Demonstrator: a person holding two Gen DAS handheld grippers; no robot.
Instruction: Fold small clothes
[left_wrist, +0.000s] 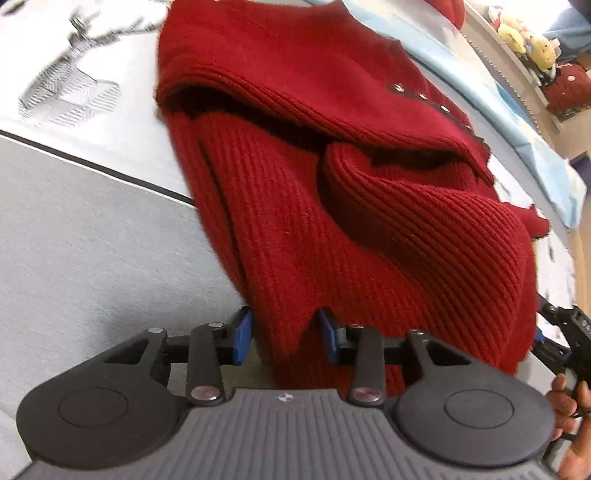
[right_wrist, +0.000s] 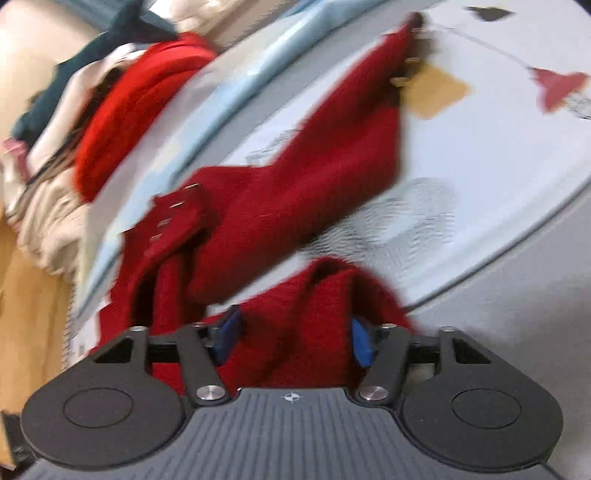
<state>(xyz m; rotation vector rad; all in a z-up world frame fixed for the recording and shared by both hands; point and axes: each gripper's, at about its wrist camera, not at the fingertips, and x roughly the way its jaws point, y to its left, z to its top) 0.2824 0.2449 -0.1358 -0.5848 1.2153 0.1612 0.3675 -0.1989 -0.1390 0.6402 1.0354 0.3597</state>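
Nearest us, our left gripper (left_wrist: 286, 338) has its blue pads (left_wrist: 243, 336) spread, with a bunched edge of the red knit sweater (left_wrist: 332, 184) lying between them; the knit touches the left pad, but we cannot tell whether it is truly pinched. Our right gripper (right_wrist: 293, 341) stands wider apart still, a hump of the same sweater (right_wrist: 280, 221) filling the gap without the pads pressing it. So both claws sit at the garment's near edge, side by side, and neither is clearly the nearer.

From there the sweater runs straight away from us across the pale patterned bedcover (left_wrist: 92, 240), long axis pointing forward, with a row of metal snaps (left_wrist: 421, 96) on a flap toward our right. We judge the coming move carries this near edge forward along that axis.

We count one sweater in hand, two grippers, and, farther off, one heap of other clothes (right_wrist: 92, 122). The plush toys (left_wrist: 524, 37) on the far shelf look like three or so.
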